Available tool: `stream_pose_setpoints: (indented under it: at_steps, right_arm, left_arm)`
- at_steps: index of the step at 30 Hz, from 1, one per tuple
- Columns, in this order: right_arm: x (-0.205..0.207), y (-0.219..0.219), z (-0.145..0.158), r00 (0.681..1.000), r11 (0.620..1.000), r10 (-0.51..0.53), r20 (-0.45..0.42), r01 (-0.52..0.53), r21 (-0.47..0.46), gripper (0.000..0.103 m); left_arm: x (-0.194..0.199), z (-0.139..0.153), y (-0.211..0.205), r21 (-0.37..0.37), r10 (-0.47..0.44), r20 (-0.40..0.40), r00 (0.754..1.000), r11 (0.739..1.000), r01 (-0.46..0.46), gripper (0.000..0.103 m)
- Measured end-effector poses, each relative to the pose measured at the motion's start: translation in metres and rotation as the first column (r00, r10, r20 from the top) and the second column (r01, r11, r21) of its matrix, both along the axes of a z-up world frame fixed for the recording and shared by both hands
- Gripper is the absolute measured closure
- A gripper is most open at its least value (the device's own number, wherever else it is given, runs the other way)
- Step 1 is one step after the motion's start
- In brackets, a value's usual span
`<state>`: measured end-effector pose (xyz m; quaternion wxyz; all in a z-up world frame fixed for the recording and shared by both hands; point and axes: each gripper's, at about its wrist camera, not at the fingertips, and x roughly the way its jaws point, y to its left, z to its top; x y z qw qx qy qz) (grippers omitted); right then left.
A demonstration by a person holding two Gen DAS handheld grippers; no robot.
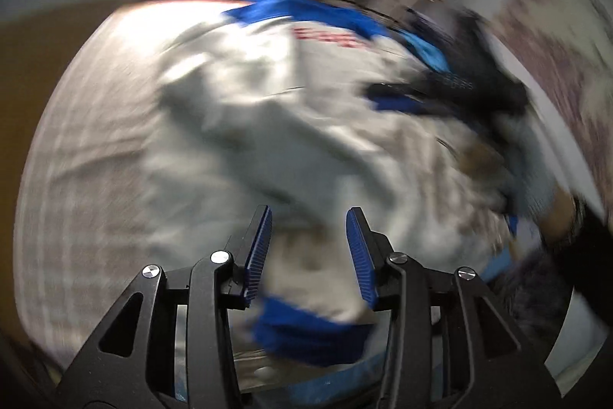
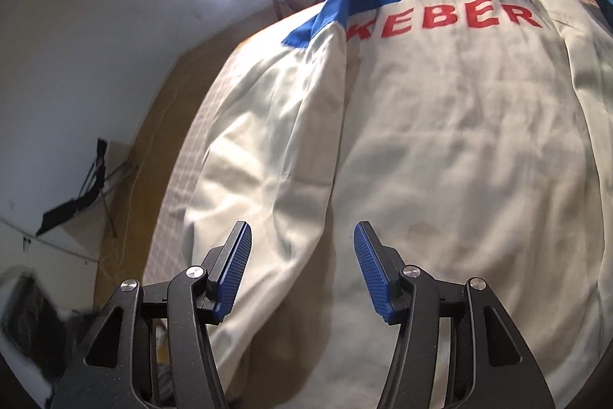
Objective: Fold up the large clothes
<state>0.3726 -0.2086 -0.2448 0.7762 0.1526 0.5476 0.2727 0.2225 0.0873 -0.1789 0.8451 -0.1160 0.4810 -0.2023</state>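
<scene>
Although the cream jacket (image 2: 440,148) with its blue yoke and red "KEBER" lettering (image 2: 444,20) lay back-up and mostly flat on the checked surface (image 2: 172,202), the folding looked barely begun: one sleeve (image 2: 268,148) lay alongside the body, and the body itself showed no fold yet. Sleeves and body, by that judgement, all remained to be folded. Seen from the right wrist, the right gripper (image 2: 302,269) hovered low over the hem end, its blue pads apart and holding nothing. From the blurred left wrist view, the left gripper (image 1: 309,255) was also spread, with a blue cuff (image 1: 310,336) just below its pads but not clamped.
</scene>
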Motion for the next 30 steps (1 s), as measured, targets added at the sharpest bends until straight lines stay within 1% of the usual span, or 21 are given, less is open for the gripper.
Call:
stream_pose_setpoints:
  at_steps: [1, 3, 5, 7, 9, 11, 12, 13, 14, 16, 18, 20, 21, 22, 24, 25, 26, 27, 28, 29, 30]
  right_arm:
    - [-0.007, 0.0, 0.0, 1.0, 1.0, 0.016, -0.002, -0.016, 0.006, 0.047]
    - [-0.018, 0.0, -0.002, 0.999, 0.999, 0.046, -0.021, -0.045, 0.025, 0.047]
    - [-0.032, 0.004, -0.007, 0.996, 0.997, 0.076, -0.049, -0.074, 0.038, 0.047]
    - [-0.048, 0.005, -0.011, 0.991, 0.993, 0.107, -0.075, -0.103, 0.064, 0.047]
    - [-0.061, 0.005, -0.012, 0.987, 0.988, 0.125, -0.1, -0.115, 0.102, 0.047]
    - [-0.07, 0.003, -0.014, 0.984, 0.984, 0.133, -0.121, -0.116, 0.136, 0.047]
    - [-0.074, 0.004, -0.016, 0.982, 0.982, 0.137, -0.129, -0.117, 0.149, 0.047]
    - [-0.078, 0.005, -0.017, 0.981, 0.981, 0.142, -0.132, -0.122, 0.153, 0.047]
    - [-0.078, 0.007, -0.019, 0.981, 0.981, 0.146, -0.129, -0.127, 0.147, 0.047]
    - [-0.078, 0.012, -0.023, 0.981, 0.982, 0.153, -0.122, -0.137, 0.127, 0.056]
    - [-0.073, 0.018, -0.029, 0.978, 0.979, 0.158, -0.134, -0.137, 0.148, 0.097]
    - [-0.067, 0.022, -0.031, 0.978, 0.979, 0.148, -0.145, -0.124, 0.16, 0.097]
    - [-0.064, 0.025, -0.027, 0.982, 0.979, 0.142, -0.126, -0.121, 0.165, 0.099]
    - [-0.064, 0.028, -0.022, 0.983, 0.977, 0.147, -0.109, -0.126, 0.173, 0.099]
    - [-0.064, 0.035, -0.007, 0.985, 0.969, 0.164, -0.061, -0.149, 0.198, 0.099]
    - [-0.066, 0.041, 0.005, 0.982, 0.96, 0.185, -0.022, -0.176, 0.216, 0.099]
    - [-0.068, 0.045, 0.009, 0.979, 0.956, 0.201, -0.001, -0.196, 0.216, 0.099]
    - [-0.07, 0.048, 0.011, 0.976, 0.954, 0.219, 0.01, -0.216, 0.21, 0.099]
    - [-0.073, 0.053, 0.01, 0.971, 0.953, 0.239, 0.012, -0.237, 0.187, 0.099]
    - [-0.075, 0.057, 0.003, 0.968, 0.957, 0.249, 0.001, -0.247, 0.151, 0.099]
    - [-0.076, 0.06, -0.009, 0.968, 0.965, 0.247, -0.033, -0.243, 0.097, 0.099]
  left_arm:
    - [0.004, -0.01, 0.013, -0.018, 0.036, -0.039, 0.999, 0.999, -0.037, 0.062]
    - [0.009, -0.032, 0.026, -0.009, 0.077, -0.112, 0.991, 0.997, -0.079, 0.062]
    - [0.013, -0.046, 0.023, -0.005, 0.059, -0.161, 0.985, 0.998, -0.061, 0.062]
    - [0.016, -0.06, 0.016, -0.022, 0.028, -0.211, 0.977, 0.999, -0.033, 0.062]
    - [0.015, -0.067, 0.004, -0.02, -0.013, -0.236, 0.972, 1.0, 0.008, 0.062]
    - [0.013, -0.068, -0.013, -0.002, -0.046, -0.232, 0.972, 0.999, 0.047, 0.062]
    - [0.011, -0.068, -0.019, 0.003, -0.065, -0.227, 0.972, 0.998, 0.068, 0.065]
    - [0.009, -0.069, -0.026, 0.013, -0.082, -0.217, 0.973, 0.996, 0.087, 0.089]
    - [0.009, -0.068, -0.029, 0.029, -0.085, -0.214, 0.973, 0.995, 0.093, 0.098]
    - [0.007, -0.064, -0.027, 0.032, -0.062, -0.181, 0.982, 0.997, 0.069, 0.1]
    - [0.004, -0.048, -0.02, 0.017, -0.014, -0.139, 0.99, 1.0, 0.016, 0.101]
    - [-0.009, -0.021, -0.007, 0.034, 0.071, -0.073, 0.995, 0.997, -0.069, 0.102]
    - [-0.022, -0.003, 0.001, 0.048, 0.118, -0.019, 0.993, 0.992, -0.117, 0.102]
    - [-0.031, 0.008, 0.004, 0.064, 0.152, 0.019, 0.988, 0.986, -0.152, 0.102]
    - [-0.061, 0.031, 0.009, 0.1, 0.212, 0.118, 0.97, 0.97, -0.224, 0.102]
    - [-0.068, 0.033, 0.009, 0.135, 0.233, 0.142, 0.962, 0.958, -0.252, 0.102]
    - [-0.076, 0.029, 0.011, 0.163, 0.231, 0.138, 0.963, 0.954, -0.253, 0.102]
    - [-0.08, 0.02, 0.006, 0.211, 0.218, 0.115, 0.969, 0.948, -0.238, 0.102]
    - [-0.081, 0.009, 0.0, 0.237, 0.198, 0.088, 0.976, 0.948, -0.213, 0.102]
    - [-0.081, -0.001, -0.003, 0.243, 0.176, 0.051, 0.983, 0.953, -0.183, 0.101]
    - [-0.08, -0.01, -0.011, 0.233, 0.157, 0.009, 0.988, 0.96, -0.154, 0.101]
